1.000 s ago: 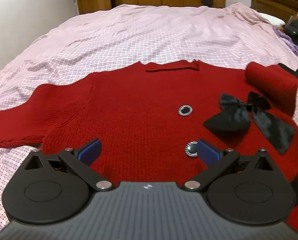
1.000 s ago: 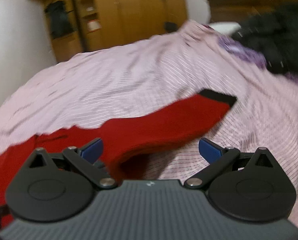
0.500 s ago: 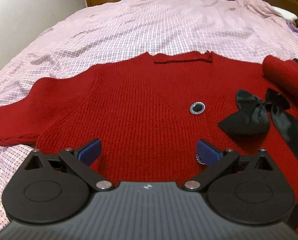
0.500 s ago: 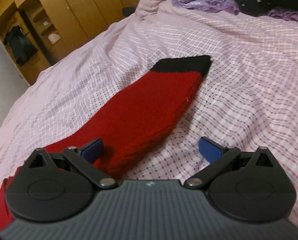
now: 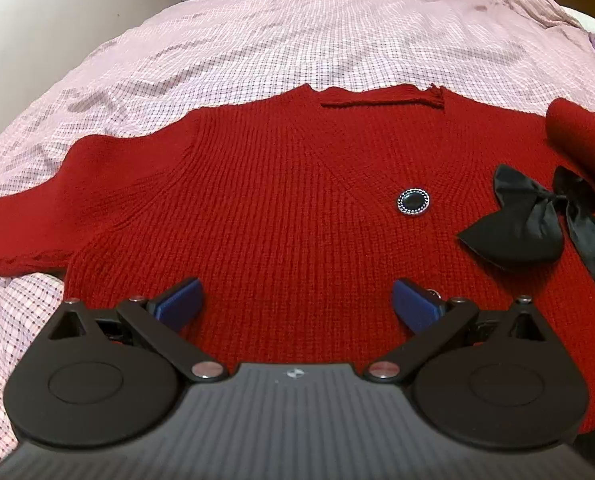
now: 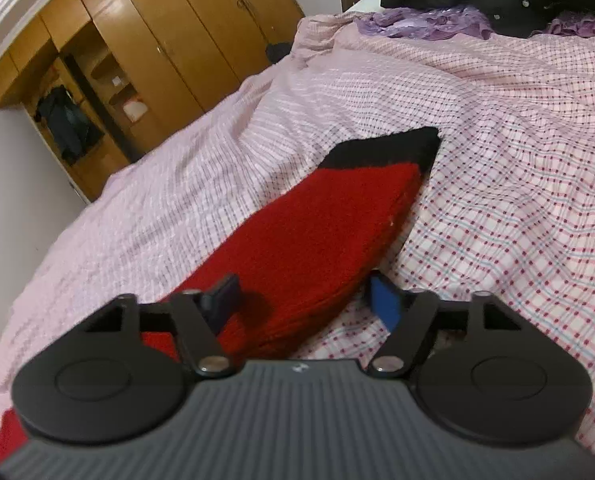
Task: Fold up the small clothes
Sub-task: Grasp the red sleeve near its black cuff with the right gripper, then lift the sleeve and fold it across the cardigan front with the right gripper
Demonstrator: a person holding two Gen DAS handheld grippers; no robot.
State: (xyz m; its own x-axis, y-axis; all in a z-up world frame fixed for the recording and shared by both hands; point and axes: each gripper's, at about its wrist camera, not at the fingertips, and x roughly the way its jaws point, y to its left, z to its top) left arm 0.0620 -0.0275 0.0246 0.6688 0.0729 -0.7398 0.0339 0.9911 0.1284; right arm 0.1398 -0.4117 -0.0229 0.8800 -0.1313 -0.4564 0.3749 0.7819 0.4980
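Item: red knit sweater point(image 5: 281, 216), front up and flat on the checked bed point(image 5: 297, 40), black bow point(image 5: 537, 224) at its chest. Right hand-held gripper point(image 6: 305, 300) is closing around the black-cuffed sleeve point(image 6: 317, 232), pads not yet pressing; left hand-held gripper point(image 5: 295, 306) hovers released over the lower body. Step in hand: sleeve pickup; next, judged: carry it inward across the chest.

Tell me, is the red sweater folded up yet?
Not yet. The red sweater lies spread flat on the bed, front up, one sleeve stretched straight out.
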